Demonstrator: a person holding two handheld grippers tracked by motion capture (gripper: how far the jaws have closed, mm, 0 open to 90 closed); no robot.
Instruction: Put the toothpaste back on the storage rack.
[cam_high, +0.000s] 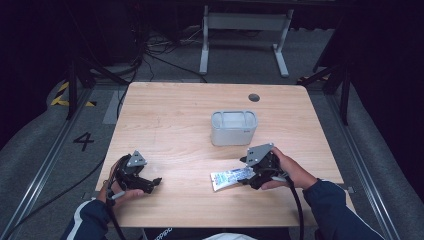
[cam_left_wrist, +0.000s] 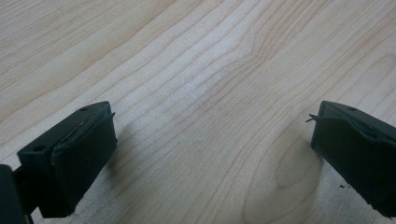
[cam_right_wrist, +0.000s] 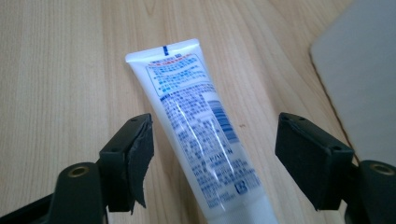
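Note:
A white tube (cam_high: 230, 177) with blue print lies flat on the wooden table (cam_high: 175, 115), near the front right. My right gripper (cam_high: 250, 175) is at the tube's right end. In the right gripper view the tube (cam_right_wrist: 196, 126) runs lengthwise between the jaws of my right gripper (cam_right_wrist: 217, 135), which stand open with a gap on each side and touch nothing. My left gripper (cam_high: 154, 183) rests low at the front left, held by a hand. Seen from the left gripper view, my left gripper (cam_left_wrist: 212, 126) is open over bare wood.
A grey rounded container (cam_high: 233, 128) stands just behind the tube, mid-table; its side (cam_right_wrist: 359, 79) is at the upper right of the right gripper view. A dark round grommet (cam_high: 254, 97) sits near the table's far edge. Cables and a frame lie on the floor beyond.

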